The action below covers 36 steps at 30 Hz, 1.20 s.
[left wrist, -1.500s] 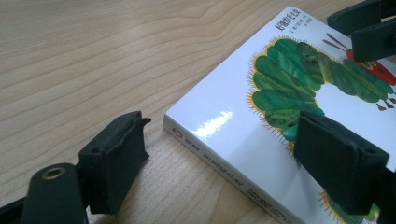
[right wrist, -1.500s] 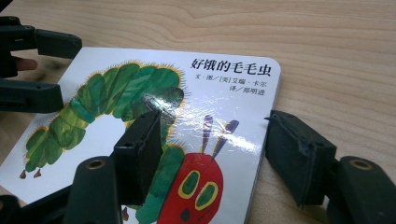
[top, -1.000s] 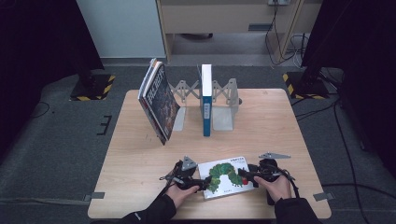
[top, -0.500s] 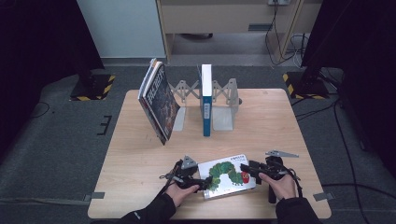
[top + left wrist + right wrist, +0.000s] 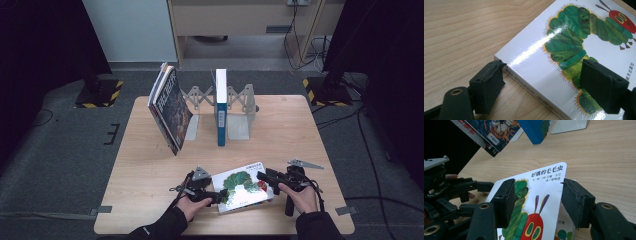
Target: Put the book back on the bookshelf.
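Hands at the near edge of a wooden table (image 5: pixel 150 165) work a white caterpillar picture book (image 5: pixel 242 186) from both sides, seen from the high view: the left gripper (image 5: pixel 216 196) meets its left edge, the right gripper (image 5: pixel 262 177) its right. Behind, a blue book (image 5: pixel 220 107) stands upright in a metal rack (image 5: pixel 240 112), with a dark book (image 5: pixel 171 108) leaning beside it.

Left gripper view: the jaws stand apart around the book's spine corner (image 5: pixel 564 50), one just touching the corner tip, the other over the cover.

Right gripper view: the right gripper (image 5: pixel 536 202) straddles the raised corner, its jaws having just closed a little; whether both pads press cannot be told. The left gripper (image 5: pixel 482 186) sits beyond.
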Available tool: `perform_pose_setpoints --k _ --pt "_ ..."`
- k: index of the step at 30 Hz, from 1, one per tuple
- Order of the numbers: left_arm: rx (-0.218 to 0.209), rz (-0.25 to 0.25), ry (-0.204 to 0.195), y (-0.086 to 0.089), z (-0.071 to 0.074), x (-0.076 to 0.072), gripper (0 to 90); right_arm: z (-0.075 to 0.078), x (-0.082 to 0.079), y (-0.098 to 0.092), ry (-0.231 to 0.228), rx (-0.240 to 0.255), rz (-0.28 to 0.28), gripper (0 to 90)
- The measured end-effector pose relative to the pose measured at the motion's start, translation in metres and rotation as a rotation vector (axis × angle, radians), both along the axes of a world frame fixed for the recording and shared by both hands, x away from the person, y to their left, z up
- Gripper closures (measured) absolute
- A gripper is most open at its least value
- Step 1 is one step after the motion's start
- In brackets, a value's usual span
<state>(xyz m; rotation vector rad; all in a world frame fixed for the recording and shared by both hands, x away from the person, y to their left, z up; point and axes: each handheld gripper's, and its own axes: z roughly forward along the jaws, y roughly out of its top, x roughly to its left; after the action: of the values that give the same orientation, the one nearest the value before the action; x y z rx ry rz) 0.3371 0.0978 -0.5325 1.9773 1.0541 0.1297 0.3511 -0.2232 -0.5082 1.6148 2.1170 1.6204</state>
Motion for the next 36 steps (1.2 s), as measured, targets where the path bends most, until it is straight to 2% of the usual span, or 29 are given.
perform_pose_setpoints --k 5,9,12,18,24,25,26,28,36 --pt "-0.009 -0.004 0.004 0.0 -0.001 0.0 15.9 0.002 -0.003 0.0 -0.006 0.028 -0.007 42.3" --pt "-0.011 -0.005 0.0 -0.001 -0.001 0.0 15.0 0.003 -0.004 0.001 -0.004 0.002 0.0 41.0" --pt "-0.018 -0.005 0.002 -0.001 -0.001 0.001 14.3 0.002 -0.006 0.002 0.02 0.011 0.008 40.5" --pt "-0.014 -0.01 -0.004 -0.002 -0.002 0.001 14.1 -0.001 -0.006 0.001 0.035 -0.01 0.01 40.3" --pt "-0.026 -0.012 -0.001 -0.001 -0.002 0.001 13.5 -0.001 -0.008 -0.002 0.053 0.032 0.012 41.7" --pt "-0.034 -0.012 0.004 -0.001 -0.002 0.002 13.4 -0.001 -0.008 -0.002 0.069 0.04 0.036 45.0" --pt "-0.034 -0.013 0.003 -0.001 -0.002 0.002 13.4 -0.002 -0.009 0.0 0.078 0.045 0.05 43.8" --pt "-0.034 -0.013 0.002 -0.001 -0.002 0.002 13.3 -0.002 -0.008 0.004 0.071 0.012 0.064 43.6" --pt "-0.032 -0.014 0.002 -0.002 -0.002 0.002 13.0 -0.007 -0.002 0.008 0.09 -0.019 0.095 45.9"
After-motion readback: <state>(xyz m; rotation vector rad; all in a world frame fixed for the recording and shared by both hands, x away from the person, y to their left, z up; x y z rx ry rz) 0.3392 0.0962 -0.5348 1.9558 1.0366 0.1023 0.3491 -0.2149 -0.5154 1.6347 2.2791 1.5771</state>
